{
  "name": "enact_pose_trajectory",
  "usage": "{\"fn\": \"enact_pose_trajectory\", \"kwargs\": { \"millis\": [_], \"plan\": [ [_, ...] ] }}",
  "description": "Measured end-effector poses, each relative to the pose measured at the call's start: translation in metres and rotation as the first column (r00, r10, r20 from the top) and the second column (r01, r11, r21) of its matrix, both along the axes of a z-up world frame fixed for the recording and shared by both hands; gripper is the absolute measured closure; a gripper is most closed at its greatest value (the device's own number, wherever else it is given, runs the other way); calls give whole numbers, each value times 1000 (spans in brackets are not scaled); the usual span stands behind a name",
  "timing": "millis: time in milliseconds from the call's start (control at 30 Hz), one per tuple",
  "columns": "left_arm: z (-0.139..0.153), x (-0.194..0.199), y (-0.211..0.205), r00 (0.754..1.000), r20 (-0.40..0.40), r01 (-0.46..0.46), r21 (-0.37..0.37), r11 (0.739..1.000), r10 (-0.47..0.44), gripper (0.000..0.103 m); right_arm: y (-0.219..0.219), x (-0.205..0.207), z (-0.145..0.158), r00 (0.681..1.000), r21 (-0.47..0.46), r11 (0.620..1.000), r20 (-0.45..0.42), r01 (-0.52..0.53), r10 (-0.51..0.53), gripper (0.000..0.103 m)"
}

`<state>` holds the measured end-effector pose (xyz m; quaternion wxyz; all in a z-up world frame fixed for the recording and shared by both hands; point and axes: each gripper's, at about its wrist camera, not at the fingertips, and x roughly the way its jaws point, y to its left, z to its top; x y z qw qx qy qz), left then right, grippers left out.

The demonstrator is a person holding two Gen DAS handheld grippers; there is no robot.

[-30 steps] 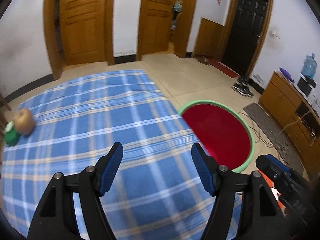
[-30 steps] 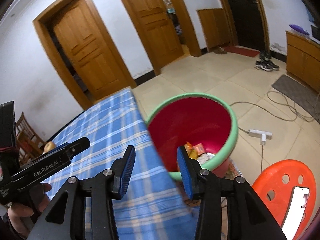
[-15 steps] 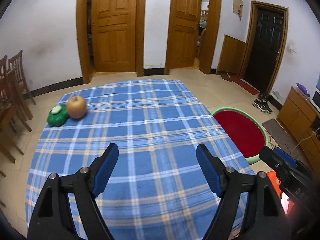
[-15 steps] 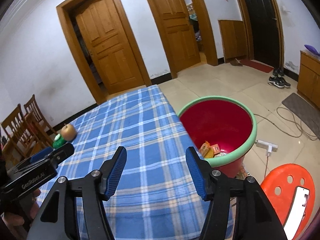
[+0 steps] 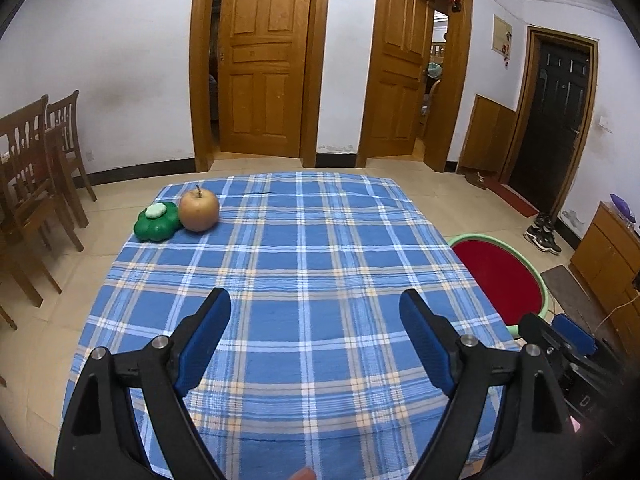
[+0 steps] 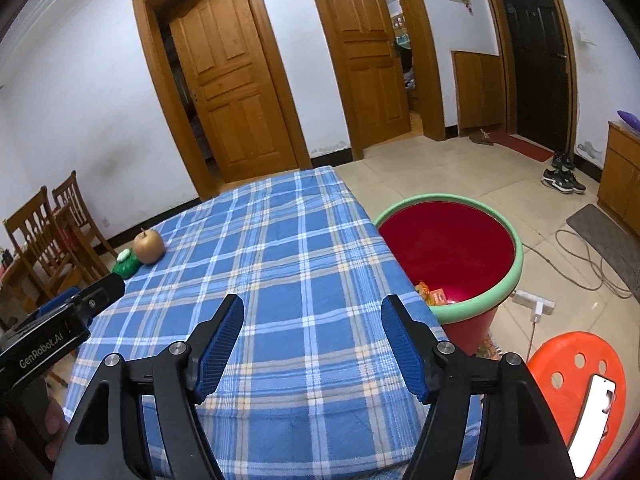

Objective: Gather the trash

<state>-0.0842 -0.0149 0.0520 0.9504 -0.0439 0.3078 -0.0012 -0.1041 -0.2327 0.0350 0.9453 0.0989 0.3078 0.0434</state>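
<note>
Trash already lies in the red bin (image 6: 448, 248), where a few wrappers (image 6: 434, 296) show at the bottom; none is visible on the blue plaid tablecloth (image 5: 304, 280). Both tools hover over the near edge of the table with nothing between their blue pads: the left gripper (image 5: 315, 316) has its jaws spread wide, and the right gripper (image 6: 312, 322) is likewise spread and empty.

Judging from this, the step in hand is a scan for anything left to pick up. To do it well, each tool should sweep slowly across the cloth and look down at the floor around the bin, jaws kept apart so a find can be taken at once, and any piece carried over the green rim (image 6: 516, 264) before release.

At the far left corner an apple (image 5: 199, 211) sits touching a green flower-shaped object (image 5: 157, 222); neither looks like rubbish, so they are best left alone. Wooden chairs (image 5: 32, 176) stand left of the table. On the right, near the bin, are a cable and power strip (image 6: 534, 302) and an orange stool (image 6: 576, 384) bearing a phone (image 6: 592, 420). Nothing blocks the path from table to bin.
</note>
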Motion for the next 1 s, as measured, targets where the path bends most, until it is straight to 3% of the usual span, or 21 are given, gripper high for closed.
{"fn": "enact_pose_trajectory", "kwargs": {
  "millis": [1000],
  "plan": [
    [-8, 0, 2, 1000, -16, -25, 4, 1000, 25, 18, -5, 0, -8, 1000, 12, 1000, -19, 4, -4, 30]
  ]
}}
